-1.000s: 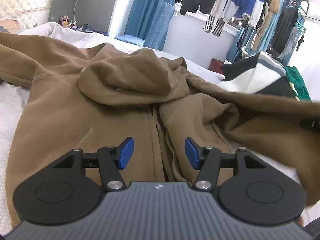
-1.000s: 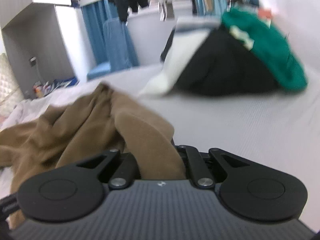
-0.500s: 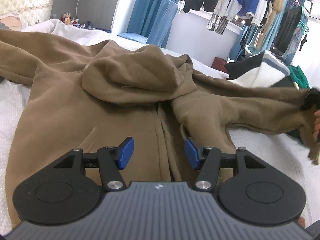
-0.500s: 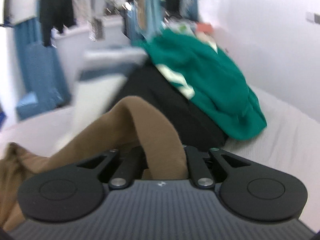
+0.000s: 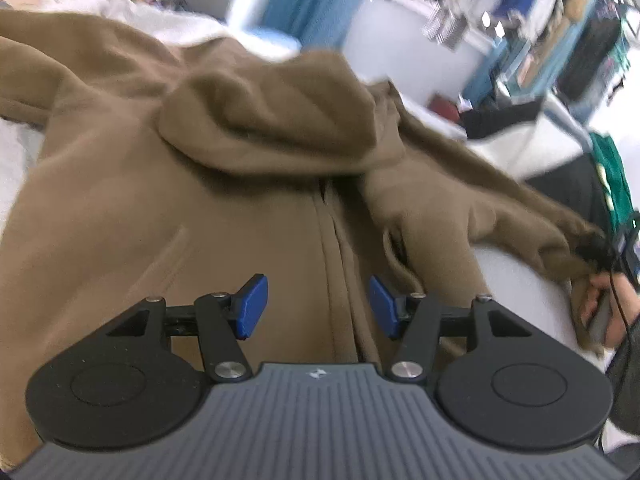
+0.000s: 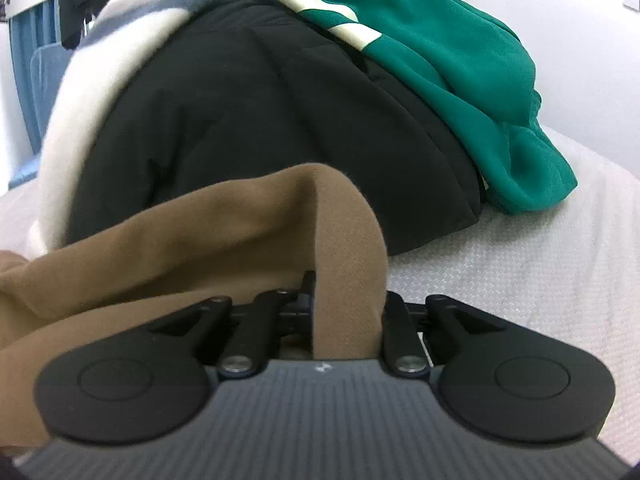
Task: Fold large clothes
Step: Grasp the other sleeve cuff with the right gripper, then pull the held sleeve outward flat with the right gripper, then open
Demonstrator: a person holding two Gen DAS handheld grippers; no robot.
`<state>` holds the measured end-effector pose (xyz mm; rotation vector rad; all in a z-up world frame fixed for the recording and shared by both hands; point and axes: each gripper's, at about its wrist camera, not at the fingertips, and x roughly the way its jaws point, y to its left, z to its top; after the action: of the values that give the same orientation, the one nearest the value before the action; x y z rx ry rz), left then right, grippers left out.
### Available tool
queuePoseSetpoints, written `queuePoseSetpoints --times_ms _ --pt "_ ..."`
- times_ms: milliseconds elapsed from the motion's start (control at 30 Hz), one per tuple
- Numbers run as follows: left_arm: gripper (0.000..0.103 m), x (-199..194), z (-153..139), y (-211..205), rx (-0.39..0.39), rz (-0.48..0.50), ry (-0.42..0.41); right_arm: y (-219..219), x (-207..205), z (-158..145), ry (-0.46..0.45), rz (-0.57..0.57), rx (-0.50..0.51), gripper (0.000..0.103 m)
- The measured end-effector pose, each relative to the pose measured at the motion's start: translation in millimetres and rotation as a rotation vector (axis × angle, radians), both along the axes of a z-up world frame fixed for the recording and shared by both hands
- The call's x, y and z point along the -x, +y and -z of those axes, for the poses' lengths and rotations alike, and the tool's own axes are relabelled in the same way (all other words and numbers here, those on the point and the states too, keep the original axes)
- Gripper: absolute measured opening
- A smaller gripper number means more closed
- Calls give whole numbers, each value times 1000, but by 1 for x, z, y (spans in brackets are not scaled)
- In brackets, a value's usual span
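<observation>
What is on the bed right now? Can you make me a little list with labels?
garment: brown hoodie spread on the bed, hood flopped over its chest
left tool: open, over the hoodie's zipper, holding nothing
right tool: opening, sleeve between its jaws
pile: black, white and green clothes beyond the sleeve

The brown zip hoodie (image 5: 200, 208) lies front-up and spread across the bed, hood crumpled toward twelve o'clock, one sleeve (image 6: 224, 236) stretched out toward three o'clock.
</observation>
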<state>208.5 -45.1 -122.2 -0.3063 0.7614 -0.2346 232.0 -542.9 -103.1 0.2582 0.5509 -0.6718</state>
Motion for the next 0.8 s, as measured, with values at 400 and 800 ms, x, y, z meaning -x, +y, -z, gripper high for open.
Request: queuePoseSetpoints --times_ms 400,800 --pt "62 22 -6 -13 -31 41 -9 -5 40 -24 -72 -98 -34 52" --pt "62 39 -10 -22 -80 68 -40 -20 153 -61 -343 55 -223 77"
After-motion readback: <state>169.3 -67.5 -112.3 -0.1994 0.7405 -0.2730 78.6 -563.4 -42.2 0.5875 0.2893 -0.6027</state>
